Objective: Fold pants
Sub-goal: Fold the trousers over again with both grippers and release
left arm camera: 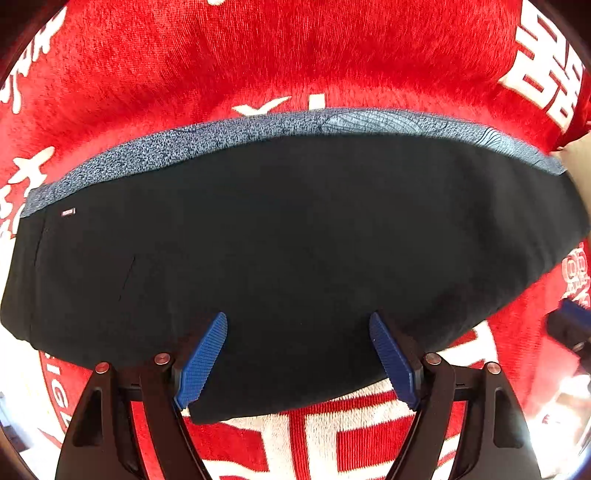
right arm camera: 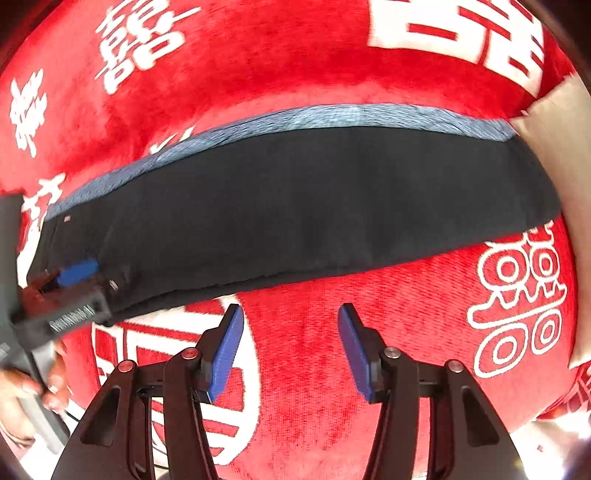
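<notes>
In the left wrist view, the left gripper (left arm camera: 297, 354) was nearest to the camera, with its 2 blue fingers (left arm camera: 201, 363) spread wide apart and holding nothing. The fingers stood over the near edge of the pants (left arm camera: 295, 236); if they touched the cloth, I cannot tell. In the right wrist view, the right gripper (right arm camera: 290, 350) was also open, its 2 blue pads (right arm camera: 356, 354) apart, over the bare red blanket (right arm camera: 406, 332) just near of the pants.

The pants were black and lay flat on the red blanket as 1 long folded band, running from left to right. Their near edge curved along the middle of both views. A small label (left arm camera: 68, 212) showed close to the left end. Along the far edge of the black cloth, a strip of speckled blue-grey fabric (left arm camera: 258, 129) was visible.

Farther away, the blanket carried large white characters (right arm camera: 458, 33). At the right end of the pants, a beige surface (right arm camera: 565, 155) met the blanket.
</notes>
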`<action>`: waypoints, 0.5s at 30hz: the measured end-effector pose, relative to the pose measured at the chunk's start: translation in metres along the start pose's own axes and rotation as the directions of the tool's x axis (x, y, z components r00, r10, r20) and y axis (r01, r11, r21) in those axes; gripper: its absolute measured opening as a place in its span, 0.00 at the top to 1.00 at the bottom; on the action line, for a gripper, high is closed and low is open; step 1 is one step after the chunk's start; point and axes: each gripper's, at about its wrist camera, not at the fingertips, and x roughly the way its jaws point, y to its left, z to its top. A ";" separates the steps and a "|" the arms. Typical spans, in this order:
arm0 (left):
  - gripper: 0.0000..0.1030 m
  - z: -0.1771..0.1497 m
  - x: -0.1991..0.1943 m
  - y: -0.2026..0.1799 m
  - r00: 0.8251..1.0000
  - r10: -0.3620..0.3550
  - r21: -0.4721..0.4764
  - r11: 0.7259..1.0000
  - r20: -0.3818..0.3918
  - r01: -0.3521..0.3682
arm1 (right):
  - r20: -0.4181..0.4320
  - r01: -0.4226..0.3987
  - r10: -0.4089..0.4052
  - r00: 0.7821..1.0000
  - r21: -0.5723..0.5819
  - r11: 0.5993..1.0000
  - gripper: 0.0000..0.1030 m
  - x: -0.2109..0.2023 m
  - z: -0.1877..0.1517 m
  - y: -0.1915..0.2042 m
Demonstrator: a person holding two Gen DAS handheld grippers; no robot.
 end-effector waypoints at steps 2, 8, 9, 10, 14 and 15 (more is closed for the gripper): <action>0.21 -0.003 -0.001 -0.001 1.000 0.004 0.000 1.000 0.021 -0.004 | 0.001 0.007 -0.007 1.000 0.027 1.000 0.44 -0.001 0.000 -0.010; 0.17 -0.009 -0.009 -0.003 0.999 0.025 -0.012 1.000 0.031 -0.025 | 0.057 0.090 -0.096 0.994 0.099 0.991 0.44 -0.013 0.007 -0.053; 0.17 -0.011 -0.008 -0.004 0.999 0.028 -0.015 1.000 0.033 -0.027 | 0.071 0.102 -0.110 0.991 0.117 0.988 0.44 -0.016 0.011 -0.062; 0.17 -0.012 -0.009 -0.004 0.999 0.031 -0.018 0.999 0.035 -0.031 | 0.080 0.110 -0.122 0.989 0.135 0.985 0.45 -0.018 0.017 -0.072; 0.17 -0.013 -0.011 -0.006 0.998 0.051 -0.020 0.999 0.045 -0.050 | 0.114 0.116 -0.135 0.984 0.162 0.980 0.63 -0.020 0.044 -0.103; 0.17 -0.014 -0.012 -0.007 0.997 0.059 -0.022 0.998 0.048 -0.058 | 0.121 0.114 -0.133 0.984 0.156 0.981 0.63 -0.019 0.052 -0.107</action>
